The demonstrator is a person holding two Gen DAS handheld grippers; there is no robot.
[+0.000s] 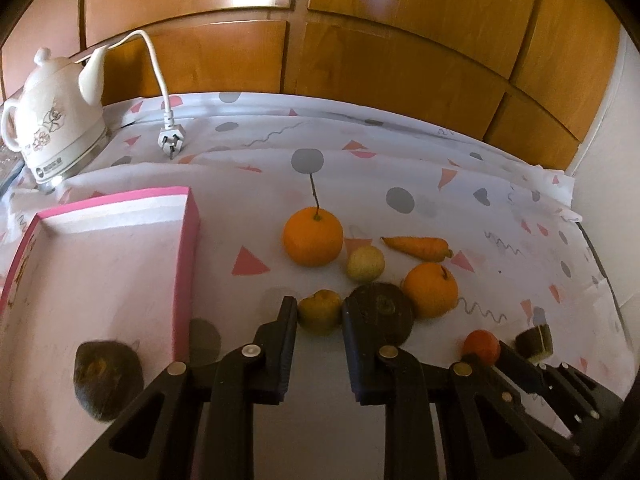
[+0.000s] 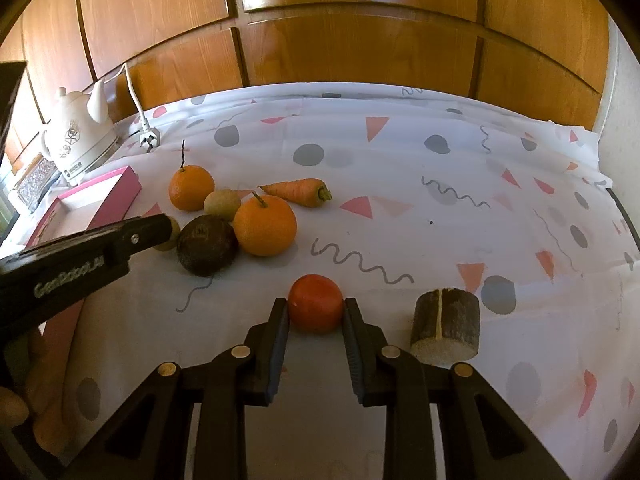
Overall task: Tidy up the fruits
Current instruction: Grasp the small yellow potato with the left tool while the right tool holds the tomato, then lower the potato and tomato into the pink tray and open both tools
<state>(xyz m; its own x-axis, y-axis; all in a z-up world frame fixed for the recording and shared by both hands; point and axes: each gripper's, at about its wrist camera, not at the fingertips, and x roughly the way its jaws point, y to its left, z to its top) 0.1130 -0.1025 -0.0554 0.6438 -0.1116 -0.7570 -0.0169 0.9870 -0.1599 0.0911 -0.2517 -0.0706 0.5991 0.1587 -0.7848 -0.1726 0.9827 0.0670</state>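
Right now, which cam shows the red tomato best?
Right wrist: the tomato sits centered and unobstructed between the right gripper fingers. Left wrist shows the tomato only small, near the lower right edge, partly behind the other gripper.

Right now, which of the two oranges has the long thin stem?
The far-left orange, nearest the pink box; its long dark stem stands upright. The bigger orange beside the carrot has only a short stub.

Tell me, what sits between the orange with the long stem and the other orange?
A small round yellow-green fruit sits between the long-stemmed orange and the other orange, touching or nearly touching both. Both wrist views show it.
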